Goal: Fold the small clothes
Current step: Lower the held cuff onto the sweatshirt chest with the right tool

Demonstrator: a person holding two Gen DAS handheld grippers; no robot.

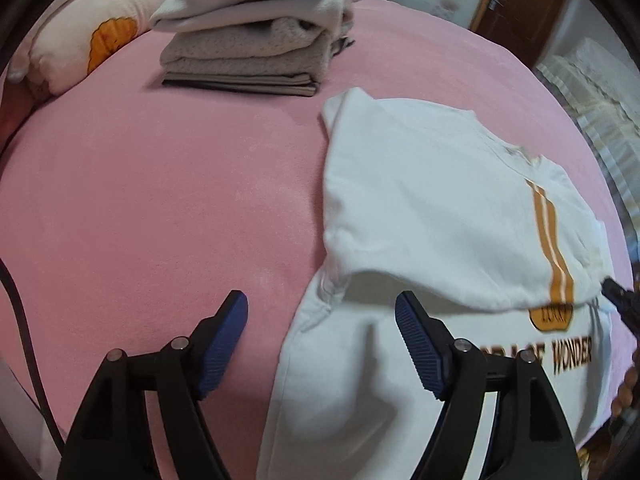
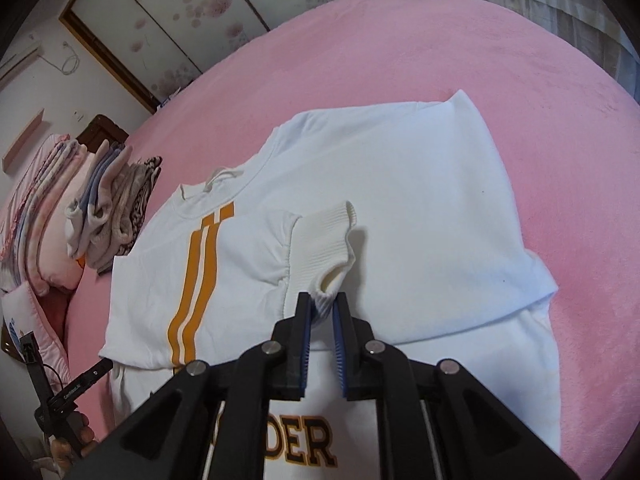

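While partly folded, sweatshirt cuff [image 2: 326,300] between right jaws.

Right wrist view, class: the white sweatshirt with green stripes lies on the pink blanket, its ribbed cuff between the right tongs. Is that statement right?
One detail is wrong: the stripes are orange, not green, as the right wrist view shows. The rest stands: the white sweatshirt lies on the pink blanket, with its ribbed cuff between the right tongs.

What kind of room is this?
Most likely a bedroom. A white sweatshirt lies on a bed with a pink blanket, beside a stack of folded clothes and a pillow.
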